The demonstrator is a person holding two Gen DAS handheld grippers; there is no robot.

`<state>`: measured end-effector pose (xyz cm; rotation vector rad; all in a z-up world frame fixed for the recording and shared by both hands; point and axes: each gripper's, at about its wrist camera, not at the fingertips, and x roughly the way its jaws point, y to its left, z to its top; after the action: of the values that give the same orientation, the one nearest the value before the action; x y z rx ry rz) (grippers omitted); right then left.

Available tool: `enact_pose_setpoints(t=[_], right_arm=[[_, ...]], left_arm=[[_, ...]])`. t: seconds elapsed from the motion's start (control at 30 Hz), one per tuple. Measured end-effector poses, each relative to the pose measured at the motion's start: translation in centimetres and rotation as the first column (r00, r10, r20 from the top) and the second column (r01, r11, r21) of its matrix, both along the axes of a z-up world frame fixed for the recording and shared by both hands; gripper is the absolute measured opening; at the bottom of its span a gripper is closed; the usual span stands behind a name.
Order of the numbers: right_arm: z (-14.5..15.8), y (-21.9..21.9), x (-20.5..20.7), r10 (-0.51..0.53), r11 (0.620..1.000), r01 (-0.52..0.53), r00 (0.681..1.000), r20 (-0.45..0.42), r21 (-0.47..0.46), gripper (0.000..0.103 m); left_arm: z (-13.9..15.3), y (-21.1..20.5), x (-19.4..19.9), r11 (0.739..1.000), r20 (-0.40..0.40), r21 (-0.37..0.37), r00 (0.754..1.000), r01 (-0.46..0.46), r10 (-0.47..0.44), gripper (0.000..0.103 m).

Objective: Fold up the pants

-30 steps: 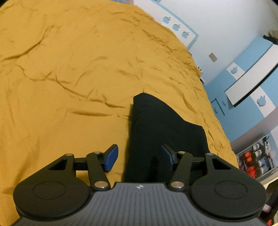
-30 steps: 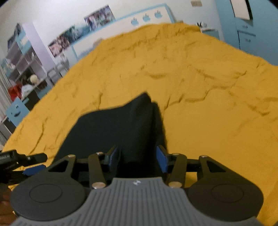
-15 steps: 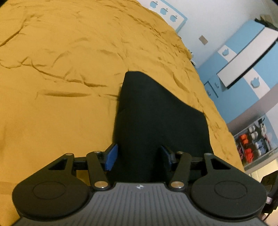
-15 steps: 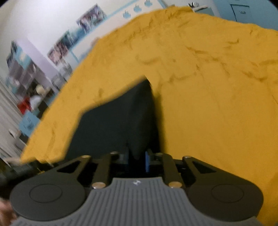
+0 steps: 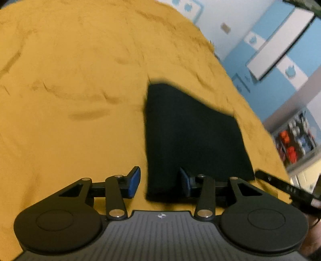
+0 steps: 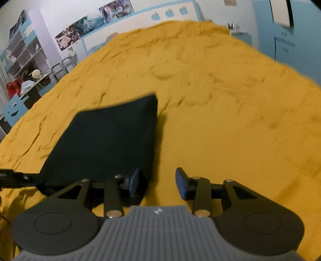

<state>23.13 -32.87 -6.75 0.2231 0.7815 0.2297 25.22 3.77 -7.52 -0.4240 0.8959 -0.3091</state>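
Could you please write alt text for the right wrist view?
Folded black pants lie on a wrinkled mustard-yellow bedspread, left of centre. The right tool stands open at their near right corner, gripping nothing. Shelves and posters line the far wall.

- A wide bed [image 6: 200, 100] under a rumpled mustard-yellow cover fills most of the room.
- Posters [image 6: 94, 18] hang on the white wall behind it.
- Open shelves [image 6: 26, 52] stand off to one side.
- A blue and white wardrobe [image 5: 280, 50] stands opposite.
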Motion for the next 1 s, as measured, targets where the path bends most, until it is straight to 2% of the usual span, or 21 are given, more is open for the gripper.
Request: enact_pose_setpoints(t=[0.13,0.23,0.33,0.47,0.53,0.57,0.6,0.63,0.73,0.77,0.83,0.87,0.9,1.0], right_arm=[[1.2,-1.3,3.6,-0.028,0.996,0.029,1.000,-0.013,0.090,0.035],[1.5,-0.8,7.0,-0.008,0.996,0.011,1.000,-0.030,0.090,0.035],[0.9,0.3,10.9,0.028,0.990,-0.018,0.997,-0.073,0.137,0.035],[-1.2,0.9,15.2,0.035,0.981,-0.008,0.990,-0.136,0.192,0.035],[-2.2,0.8,16.6,0.036,0.976,0.000,0.987,-0.158,0.220,0.025],[-2.6,0.8,17.1,0.049,0.973,-0.011,0.985,-0.165,0.229,0.008],[-2.7,0.9,17.3,0.067,0.973,-0.030,0.985,-0.157,0.230,0.005],[-2.5,1.1,17.3,0.083,0.972,-0.049,0.987,-0.138,0.228,0.004],[-1.7,0.8,17.4,0.101,0.961,-0.085,0.994,-0.048,0.264,0.004],[-2.1,0.8,17.7,0.089,0.964,-0.071,0.994,-0.058,0.256,0.004],[-3.4,1.3,18.1,0.072,0.985,-0.052,0.991,-0.116,0.162,0.010],[-3.5,1.5,18.0,0.062,0.992,-0.047,0.991,-0.122,0.116,0.025],[-3.3,1.5,17.5,0.047,0.996,-0.038,0.993,-0.110,0.084,0.033],[-1.0,0.8,15.0,0.023,0.997,-0.021,0.999,-0.034,0.080,0.034]], left_arm=[[2.5,1.8,2.6,0.997,0.045,-0.056,0.998,-0.049,0.052,0.056],[2.8,1.3,5.4,0.998,0.043,-0.057,0.998,-0.032,0.034,0.059],[1.8,0.0,8.3,1.000,0.018,-0.020,1.000,-0.012,0.012,0.059],[-0.3,-0.8,11.9,1.000,-0.045,-0.028,0.999,-0.011,0.010,0.059],[-1.3,-0.8,12.6,0.999,-0.052,-0.033,0.999,-0.013,0.011,0.059],[-1.8,-0.9,13.1,0.999,-0.058,-0.040,0.998,-0.012,0.010,0.054],[-2.2,-0.9,13.4,0.999,-0.062,-0.050,0.998,-0.006,0.002,0.027],[-2.4,-1.0,13.6,0.999,-0.055,-0.053,0.998,0.002,-0.005,0.014],[-2.7,-1.0,13.3,0.999,-0.023,-0.050,1.000,-0.021,0.020,0.013],[-3.0,-0.9,13.2,0.998,-0.028,-0.057,0.999,-0.039,0.038,0.013],[-3.5,-0.8,12.8,0.996,-0.037,-0.069,0.998,-0.057,0.055,0.014],[-3.5,-0.7,12.6,0.996,-0.037,-0.066,0.997,-0.063,0.060,0.020],[-3.3,-0.6,12.2,0.996,-0.039,-0.057,0.997,-0.070,0.067,0.027],[-2.3,0.2,11.1,0.994,-0.040,-0.062,0.996,-0.086,0.084,0.030]])
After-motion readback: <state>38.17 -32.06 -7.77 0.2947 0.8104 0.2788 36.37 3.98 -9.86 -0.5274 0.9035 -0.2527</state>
